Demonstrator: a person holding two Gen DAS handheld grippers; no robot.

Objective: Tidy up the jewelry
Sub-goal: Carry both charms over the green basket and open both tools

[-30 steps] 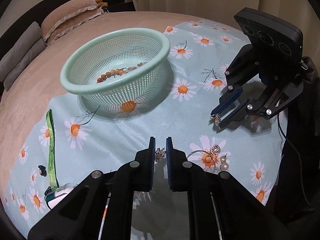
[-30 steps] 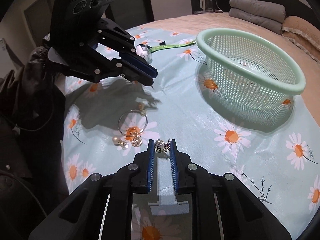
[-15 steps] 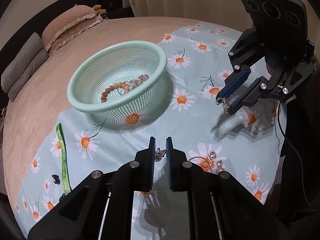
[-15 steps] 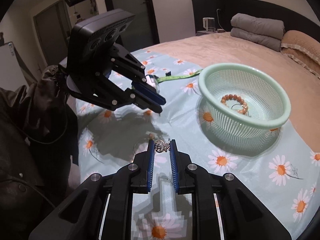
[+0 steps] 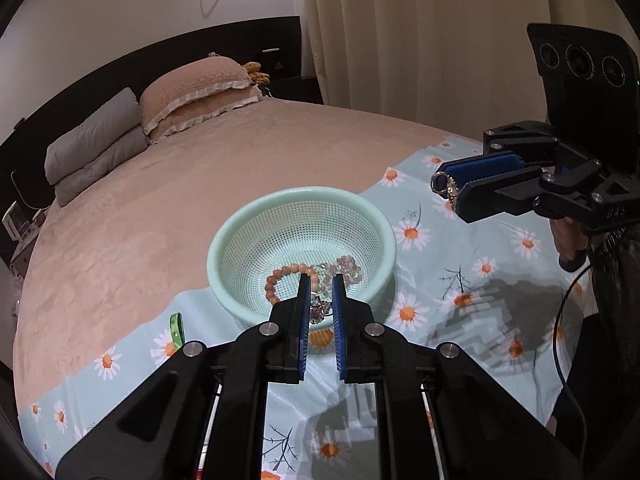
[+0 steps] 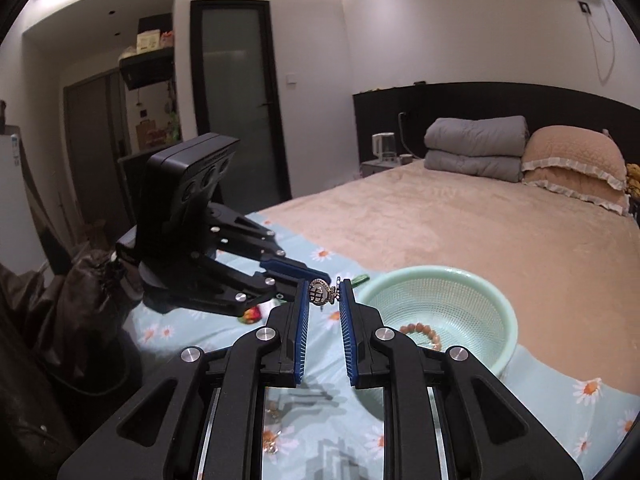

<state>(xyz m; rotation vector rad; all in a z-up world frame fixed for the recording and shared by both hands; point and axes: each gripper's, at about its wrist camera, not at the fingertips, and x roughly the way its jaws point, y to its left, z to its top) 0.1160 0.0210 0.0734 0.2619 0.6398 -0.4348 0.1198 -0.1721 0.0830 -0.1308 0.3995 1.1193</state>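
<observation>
My left gripper (image 5: 320, 280) is shut on a small sparkly silver piece (image 5: 319, 309) and hangs over the near rim of the mint green basket (image 5: 240, 236). The basket holds an orange bead bracelet (image 5: 286, 278) and a pale crystal bracelet (image 5: 346, 269). My right gripper (image 6: 324, 285) is shut on a silver charm with a ring (image 6: 319, 291), held in the air left of the basket (image 6: 492, 304). From the left wrist view the right gripper (image 5: 450, 190) is up and to the right of the basket, the charm (image 5: 447, 187) at its tips.
A daisy-print cloth (image 5: 480, 280) covers the near part of the tan bed (image 5: 200, 184). A green strap (image 5: 176, 326) lies left of the basket. More jewelry (image 6: 272, 438) lies on the cloth below the right gripper. Pillows (image 5: 192, 96) are at the headboard.
Both grippers have risen off the cloth with their pieces and moved toward the basket. The left one now sits over the basket's near rim.
</observation>
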